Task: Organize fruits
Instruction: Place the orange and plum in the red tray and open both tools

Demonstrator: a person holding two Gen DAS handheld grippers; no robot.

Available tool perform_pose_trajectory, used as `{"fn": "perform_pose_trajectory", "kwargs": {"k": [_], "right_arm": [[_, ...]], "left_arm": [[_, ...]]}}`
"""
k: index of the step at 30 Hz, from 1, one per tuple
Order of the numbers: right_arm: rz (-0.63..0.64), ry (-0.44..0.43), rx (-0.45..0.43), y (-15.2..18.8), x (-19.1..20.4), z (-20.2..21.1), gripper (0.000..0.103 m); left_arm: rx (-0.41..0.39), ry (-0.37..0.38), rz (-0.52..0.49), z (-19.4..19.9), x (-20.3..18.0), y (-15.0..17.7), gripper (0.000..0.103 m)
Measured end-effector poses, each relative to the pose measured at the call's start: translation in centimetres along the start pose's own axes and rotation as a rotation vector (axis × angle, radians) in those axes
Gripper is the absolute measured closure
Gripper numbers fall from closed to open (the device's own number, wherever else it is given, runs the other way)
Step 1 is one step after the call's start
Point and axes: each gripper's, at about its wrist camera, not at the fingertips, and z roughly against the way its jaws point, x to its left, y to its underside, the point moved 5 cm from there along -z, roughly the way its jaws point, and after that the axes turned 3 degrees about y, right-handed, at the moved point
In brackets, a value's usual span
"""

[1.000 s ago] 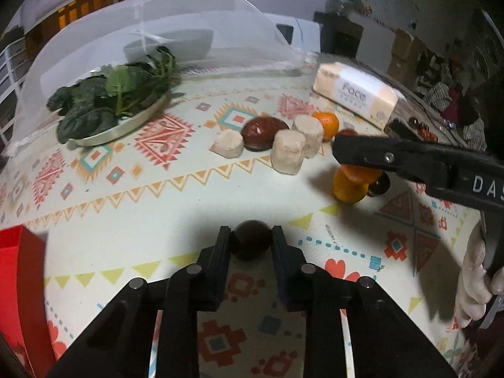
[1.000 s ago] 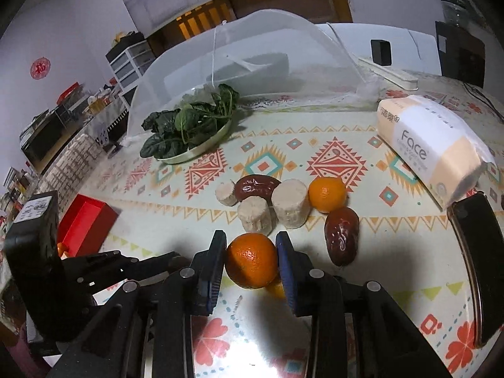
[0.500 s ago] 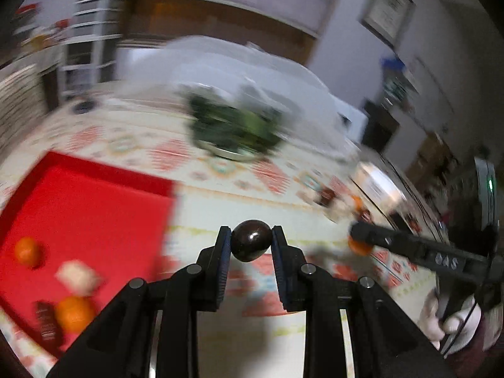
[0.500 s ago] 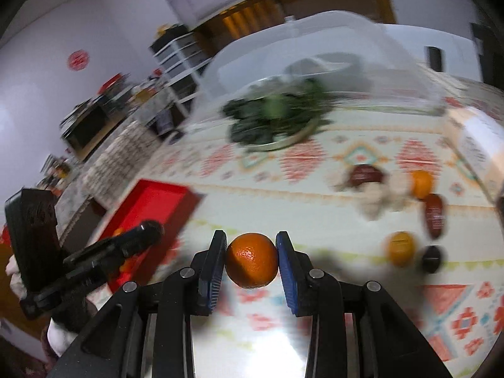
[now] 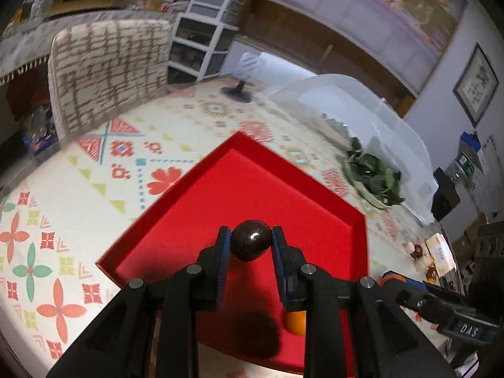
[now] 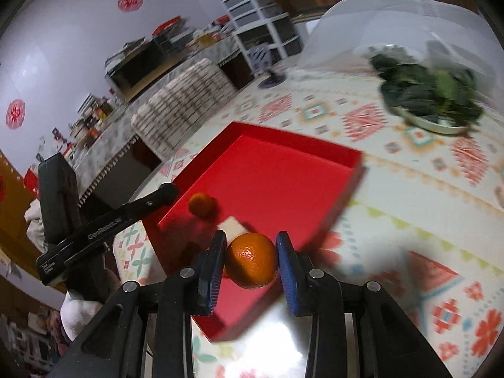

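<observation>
2 grippers point(image 5: 251, 245) point(image 6: 251, 260), 1 fruit each

left gripper point(image 5: 251, 245): jaws closed on dark fruit point(image 5: 251, 244), pinched between fingertips, raised | right gripper point(image 6: 251, 260): jaws closed on orange point(image 6: 251, 260), held between blue pads point(image 6: 286, 271), raised

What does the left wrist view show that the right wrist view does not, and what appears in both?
Only the left wrist view shows the left claw shut on a dark round fruit, plus leftover fruits far across the table. Only the right wrist view shows the right claw shut on an orange, and a pale chunk in the tray. Both show the red tray and the plate of greens.
</observation>
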Motion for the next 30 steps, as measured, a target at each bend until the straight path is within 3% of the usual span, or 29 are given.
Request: {"fn": "perform_pose_trajectory", "kwargs": {"k": [8,10,13,15,23,30], "right_arm": [[0.051,0.111,0.022,-0.5,1.0,-3.9,0.066],[0.051,0.133,0.016,-0.7,0.8,-4.2,0.066],[0.042,0.146,0.0,-1.1,0.6,-4.3,0.066],[0.039,0.146,-0.013,-1.4,0.6,-4.0,0.059],[0.0,0.146,-0.108,-2.0,-1.2,1.0,0.051],[-0.11,0.239,-0.198,0.1,-8.6,9.2,0.049]], "left_arm": [[0.014,0.005,0.032,-0.5,1.5,0.3,0.075],[0.007,0.01,0.039,-0.1,1.5,0.3,0.058],[-0.025,0.01,0.04,1.0,1.1,0.2,0.049],[-0.041,0.015,0.035,1.8,0.6,0.1,0.044],[-0.085,0.058,-0.002,4.6,-2.9,0.2,0.031],[-0.067,0.111,-0.082,5.5,-7.7,1.6,0.029]]}}
